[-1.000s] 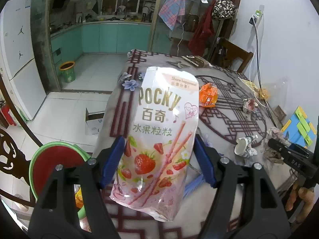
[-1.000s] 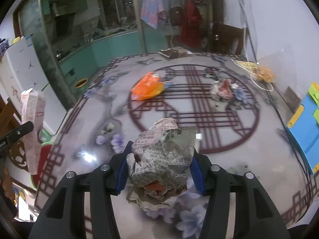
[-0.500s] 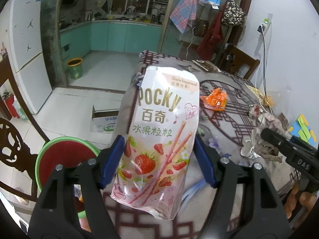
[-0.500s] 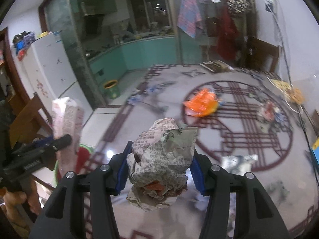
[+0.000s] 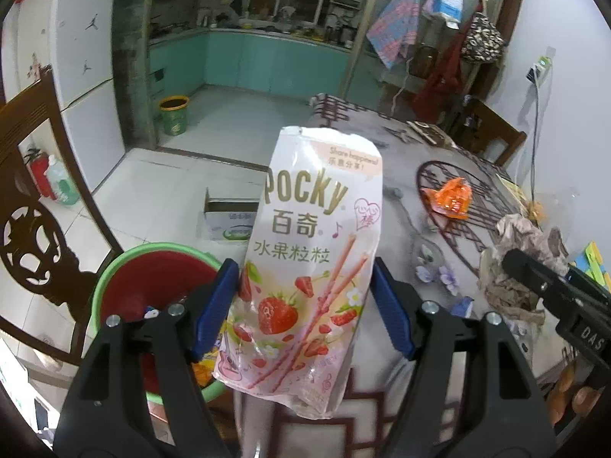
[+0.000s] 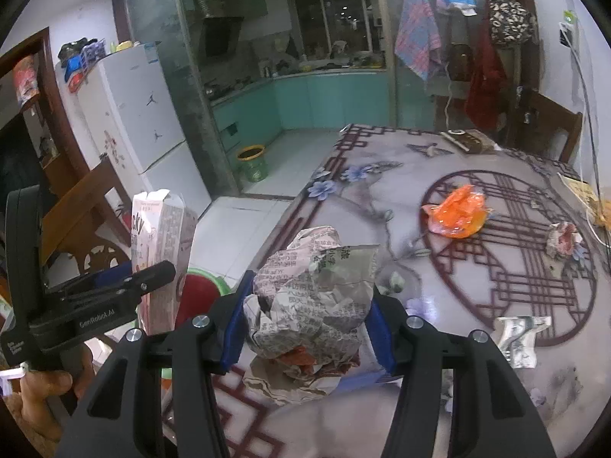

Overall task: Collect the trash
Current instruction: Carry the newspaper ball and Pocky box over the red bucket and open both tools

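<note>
— What does each tool have?

— The left tool [image 5: 305, 297] is clamped on the upright Pocky packet [image 5: 309, 263], with the green-rimmed red bin [image 5: 152, 286] just below-left of it. The right tool [image 6: 307, 324] is closed around a crumpled newspaper wad [image 6: 313, 305] (red scraps underneath).

— And the remaining trash?

— An orange wrapper [image 6: 456, 217] lies on the surface [image 6: 382, 198], well ahead of the right tool.

My left claw [image 5: 303, 305] has the Pocky bag [image 5: 311, 263] upright between its fingers, off the table's [image 6: 382, 198] left edge. Bin [image 5: 152, 286] sits on the floor below-left of the bag, cardboard box [image 5: 229, 217] behind the bin. My right claw [image 6: 307, 328] grips the newspaper wad [image 6: 313, 294] over the table's near-left corner. Foil wrapper [image 6: 456, 212] lies on the table beyond it; crumpled scrap [image 6: 561, 238] further right; folded paper [image 6: 519, 337] near-right.
</note>
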### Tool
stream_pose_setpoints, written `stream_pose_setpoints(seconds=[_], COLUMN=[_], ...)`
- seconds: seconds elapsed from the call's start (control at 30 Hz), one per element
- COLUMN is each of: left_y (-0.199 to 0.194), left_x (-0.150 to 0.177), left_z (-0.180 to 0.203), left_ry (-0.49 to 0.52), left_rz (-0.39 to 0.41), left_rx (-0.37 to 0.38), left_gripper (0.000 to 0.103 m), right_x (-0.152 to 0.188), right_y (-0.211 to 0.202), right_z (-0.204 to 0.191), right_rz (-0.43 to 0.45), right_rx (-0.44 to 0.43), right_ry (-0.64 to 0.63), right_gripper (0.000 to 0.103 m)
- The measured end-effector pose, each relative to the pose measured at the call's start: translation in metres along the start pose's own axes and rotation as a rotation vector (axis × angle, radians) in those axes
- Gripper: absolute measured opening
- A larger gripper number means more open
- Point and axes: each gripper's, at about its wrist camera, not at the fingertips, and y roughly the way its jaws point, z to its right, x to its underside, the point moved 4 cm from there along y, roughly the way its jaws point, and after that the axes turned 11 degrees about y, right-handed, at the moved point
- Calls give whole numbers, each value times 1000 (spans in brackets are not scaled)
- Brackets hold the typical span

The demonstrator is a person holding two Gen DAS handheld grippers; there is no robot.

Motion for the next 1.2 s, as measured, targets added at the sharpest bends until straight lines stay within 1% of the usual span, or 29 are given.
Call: stream_pose_setpoints(seconds=[0.33, 0.43, 0.47, 0.53, 0.67, 0.73, 0.87, 0.97, 1.2], left_y=[-1, -4, -5, -8, -15, -18, -23, -25, -26], left_x=[10, 11, 11, 13, 16, 19, 23, 24, 26], left_z=[-32, -47, -53, -67, -94, -110, -127, -133, -142], left_ry=[-60, -92, -104, -129, -197, -241, -289, -298, -308], left_rz=[-23, -20, -21, -19, -12, -10, -7, -10, -10], left_rx=[-57, -87, -108, -150, -198, -217, -243, -262, -282], left_gripper=[68, 68, 68, 68, 68, 68, 68, 68, 68], right_x=[11, 14, 16, 20, 31, 39, 54, 65, 83], right_y=[22, 32, 36, 46, 68, 82, 104, 121, 145], right_z=[-32, -44, -48, -58, -80, -94, -115, -130, -151], right_rz=[-44, -61, -68, -90, -151, -188, -250, -290, -341], right_rx=[-41, -52, -56, -72, -109, -121, -152, -169, -201], right_ry=[-38, -61, -70, -87, -118, -155, -200, -225, -290], right_gripper=[53, 53, 53, 53, 53, 53, 53, 53, 53])
